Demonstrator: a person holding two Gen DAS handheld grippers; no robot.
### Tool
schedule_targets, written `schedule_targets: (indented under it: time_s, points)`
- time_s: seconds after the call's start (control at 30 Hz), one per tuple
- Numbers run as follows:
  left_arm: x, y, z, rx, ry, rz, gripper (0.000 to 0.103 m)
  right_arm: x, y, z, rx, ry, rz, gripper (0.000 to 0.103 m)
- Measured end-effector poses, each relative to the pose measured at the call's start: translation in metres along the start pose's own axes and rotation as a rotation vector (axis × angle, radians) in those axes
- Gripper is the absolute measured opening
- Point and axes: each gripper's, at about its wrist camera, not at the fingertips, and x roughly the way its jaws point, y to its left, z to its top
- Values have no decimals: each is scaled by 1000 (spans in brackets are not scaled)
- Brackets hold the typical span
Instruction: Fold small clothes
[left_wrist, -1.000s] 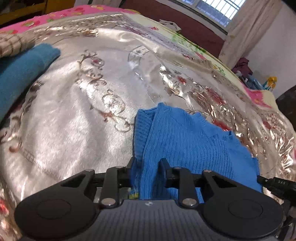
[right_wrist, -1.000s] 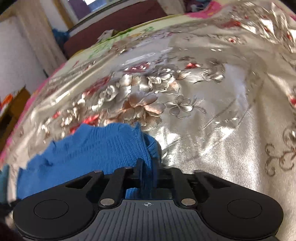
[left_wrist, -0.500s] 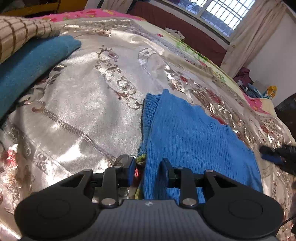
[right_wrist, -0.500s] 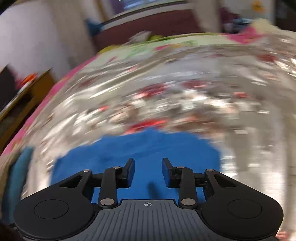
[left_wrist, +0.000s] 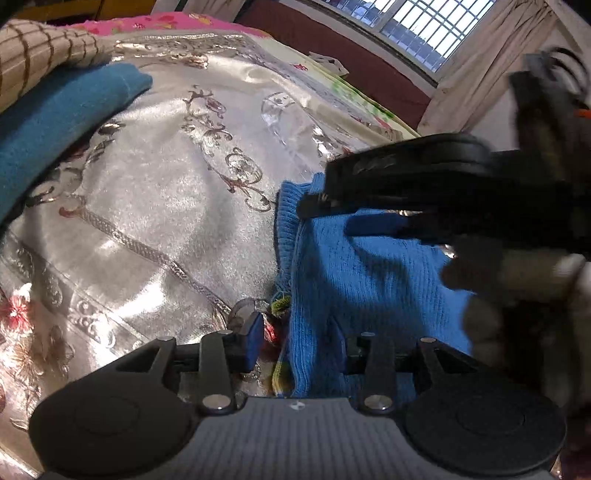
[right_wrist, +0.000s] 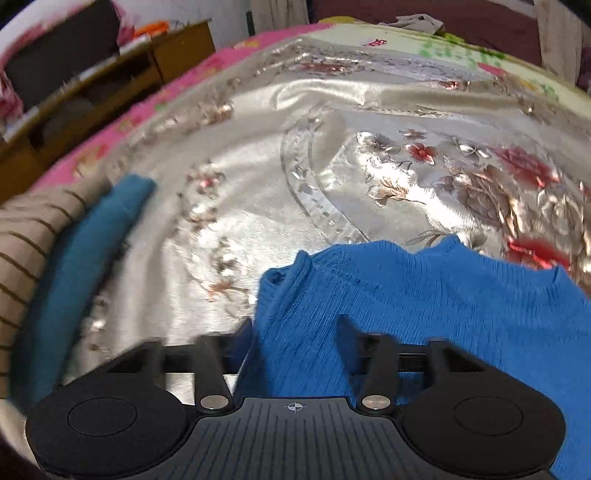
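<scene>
On the bed's silver floral cover (right_wrist: 258, 206) lies the blue knit garment (right_wrist: 424, 295); my left gripper (left_wrist: 295, 332) and right gripper (right_wrist: 293, 328) both hold their jaws apart over its near edge.

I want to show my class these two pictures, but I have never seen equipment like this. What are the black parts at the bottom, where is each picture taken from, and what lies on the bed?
No robot is here: a person holds a two-finger tool in each hand, with a wide-angle camera on each looking along its fingers. One picture comes from the left gripper, the other from the right gripper. Both are open, holding nothing, with a bright blue ribbed knit garment lying between their fingers. It rests on a shiny silver bedspread with flower patterns. In the left view, the blurred right tool reaches across the garment. To the side lie a teal folded cloth and a beige cloth with brown stripes.
</scene>
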Motion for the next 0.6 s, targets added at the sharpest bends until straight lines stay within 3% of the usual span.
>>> schedule_targets:
  time_s: [0.1, 0.37, 0.47, 0.6]
  points:
    - [-2, 3, 0, -17, 3, -17, 43, 2, -1, 0, 25, 9, 12, 5]
    - [-5, 5, 1, -31, 1, -21, 43, -1, 24, 7, 0, -40, 72, 4]
    - [-1, 5, 0, -25, 16, -8, 43, 17, 16, 4, 30, 1, 47, 11]
    - [2, 4, 0, -18, 19, 1, 43, 9, -3, -1, 149, -10, 125, 19]
